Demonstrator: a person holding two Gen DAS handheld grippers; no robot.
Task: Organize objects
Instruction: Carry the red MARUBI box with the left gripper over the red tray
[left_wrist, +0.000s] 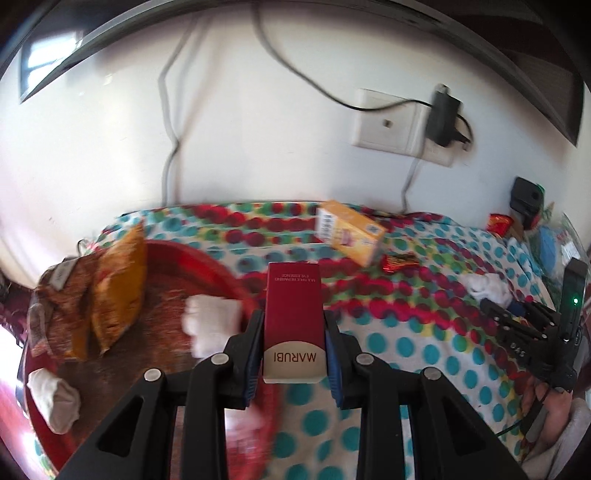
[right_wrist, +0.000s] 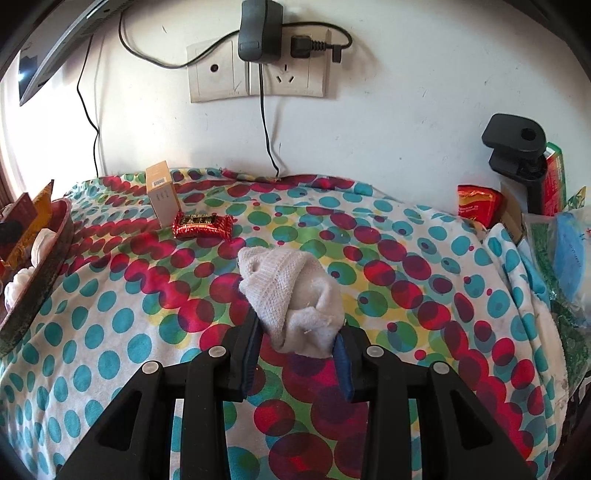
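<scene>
My left gripper (left_wrist: 293, 325) is shut on a dark red MARUBI box (left_wrist: 293, 314) and holds it at the right rim of a round red tray (left_wrist: 229, 269). The tray holds orange snack bags (left_wrist: 114, 291) and two rolled white socks (left_wrist: 210, 321). My right gripper (right_wrist: 297, 332) is shut on a rolled white sock (right_wrist: 291, 291) above the dotted cloth (right_wrist: 406, 295). An orange box (right_wrist: 160, 194) and a red candy wrapper (right_wrist: 203, 223) lie on the cloth at the back left. The right gripper also shows in the left wrist view (left_wrist: 491, 306), with the sock (left_wrist: 487, 286).
The tray's edge (right_wrist: 48, 258) is at the far left of the right wrist view. A wall with sockets (right_wrist: 258, 74), a black adapter and cables stands behind the table. A black clamp (right_wrist: 517, 147), red packet (right_wrist: 476, 205) and bagged items (right_wrist: 561, 258) crowd the right edge.
</scene>
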